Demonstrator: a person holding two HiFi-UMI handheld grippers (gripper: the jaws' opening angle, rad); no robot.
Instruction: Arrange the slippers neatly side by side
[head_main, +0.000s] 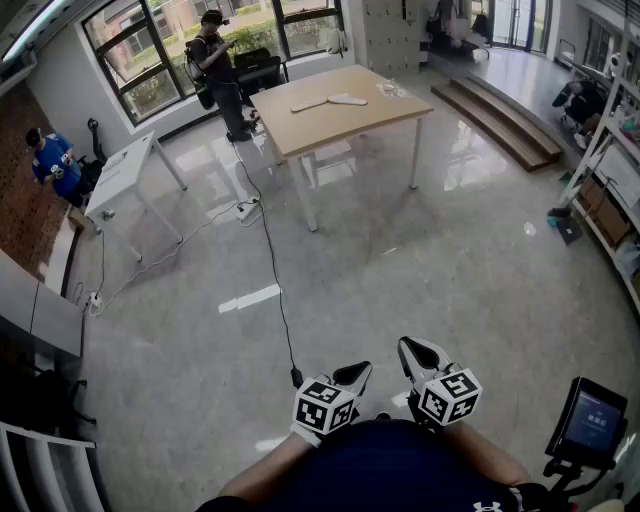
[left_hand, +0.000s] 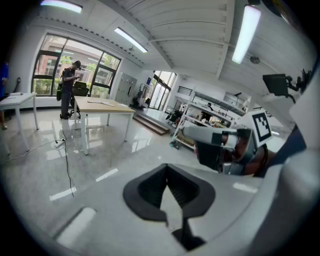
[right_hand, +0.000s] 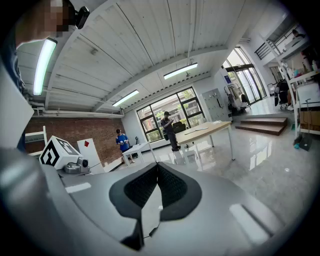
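Two pale slippers, one (head_main: 310, 104) to the left of the other (head_main: 348, 99), lie apart and at different angles on a wooden table (head_main: 385, 110) far across the room in the head view. Both grippers are held close to my body, a long way from that table. My left gripper (head_main: 358, 372) is shut with nothing between its jaws, which also meet in its own view (left_hand: 167, 167). My right gripper (head_main: 410, 348) is shut and empty too, with its jaws together (right_hand: 158, 166). The same wooden table (left_hand: 102, 106) (right_hand: 210, 129) stands ahead in both gripper views.
A black cable (head_main: 270, 250) runs over the glossy floor from near my grippers towards the wooden table. A small white table (head_main: 120, 175) stands at the left, with one person (head_main: 220, 60) by the window and another (head_main: 50, 160) beside it. Low steps (head_main: 500, 115) and shelving (head_main: 610, 170) line the right; a screen on a stand (head_main: 590, 420) is beside me.
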